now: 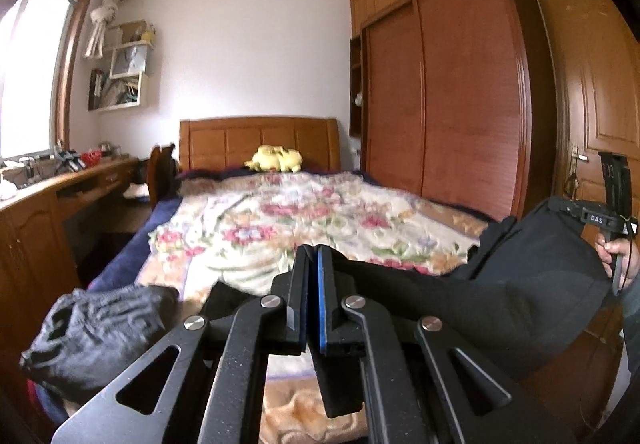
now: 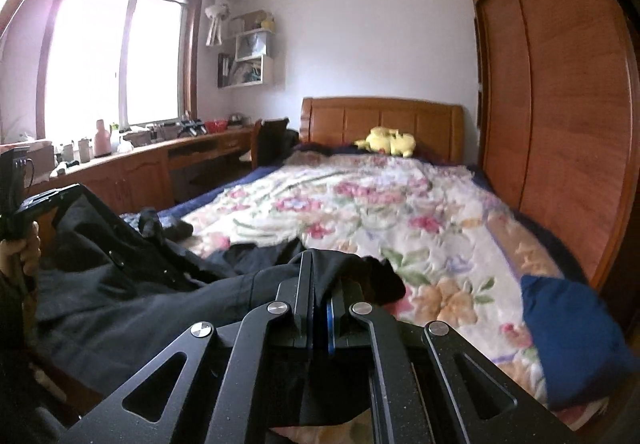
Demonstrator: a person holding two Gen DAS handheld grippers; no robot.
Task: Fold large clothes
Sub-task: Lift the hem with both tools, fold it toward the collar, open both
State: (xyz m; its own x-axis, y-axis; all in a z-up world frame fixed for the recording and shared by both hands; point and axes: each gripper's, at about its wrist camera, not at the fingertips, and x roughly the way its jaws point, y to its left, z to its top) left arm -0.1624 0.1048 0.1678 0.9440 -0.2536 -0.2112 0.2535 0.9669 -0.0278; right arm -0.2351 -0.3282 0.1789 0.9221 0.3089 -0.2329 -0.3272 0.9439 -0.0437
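A large black garment (image 1: pixel 500 284) hangs stretched between my two grippers above the foot of the bed; it also shows in the right wrist view (image 2: pixel 132 292). My left gripper (image 1: pixel 314 256) is shut on one edge of the garment. My right gripper (image 2: pixel 320 264) is shut on another edge, with cloth bunched over its tips. Each view shows the other gripper at its outer edge, held in a hand, with the cloth running up to it. Part of the garment trails onto the flowered blanket (image 2: pixel 360 204).
The bed (image 1: pixel 280 212) with a wooden headboard carries a yellow plush toy (image 1: pixel 276 158). A dark grey garment (image 1: pixel 92 328) lies at the bed's near left corner, a blue cloth (image 2: pixel 572 340) at the near right. A wardrobe (image 1: pixel 448 96) stands on the right, a long desk (image 2: pixel 140 160) under the window.
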